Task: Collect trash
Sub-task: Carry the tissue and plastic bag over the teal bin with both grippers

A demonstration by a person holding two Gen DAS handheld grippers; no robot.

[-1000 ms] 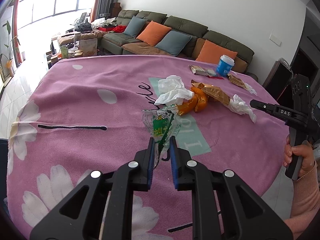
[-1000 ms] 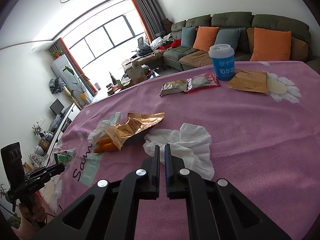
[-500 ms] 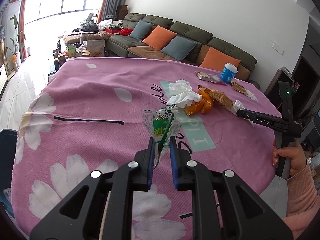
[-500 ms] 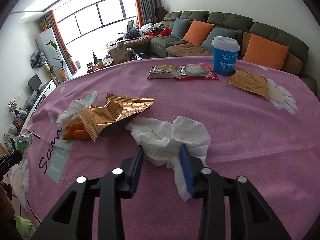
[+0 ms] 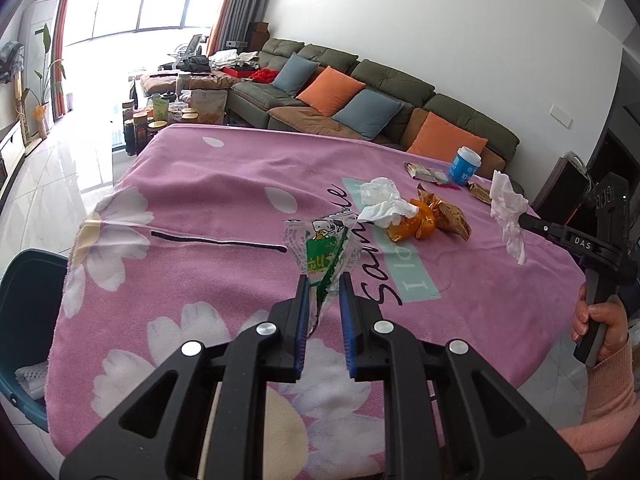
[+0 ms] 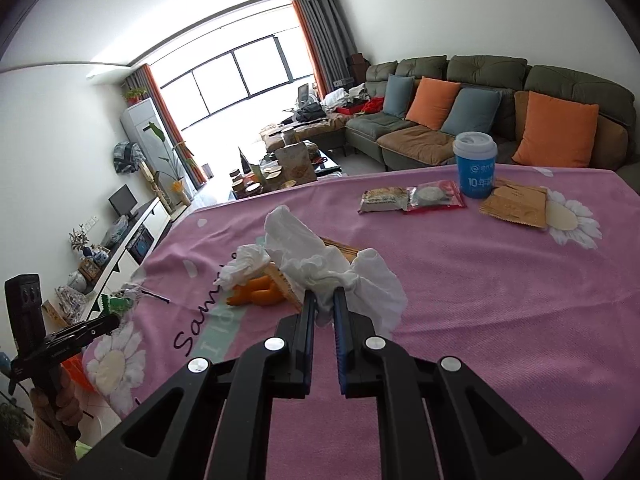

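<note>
Tissue (image 6: 320, 268) pinched between right fingers (image 6: 310, 312)

Pink floral cloth-covered table (image 6: 500, 320): blue cup (image 6: 475, 165), snack packets (image 6: 412, 198), brown wrapper (image 6: 514, 206), orange peel (image 5: 412, 224), tissue (image 5: 382, 200).

Your left gripper (image 5: 323, 280) and right gripper (image 6: 325, 295) are black frames with blue-padded fingers (image 5: 301, 312) and silver screws; "DAS" marks one arm at 3 o'clock, above your peach knit sleeve (image 5: 608, 396).
</note>
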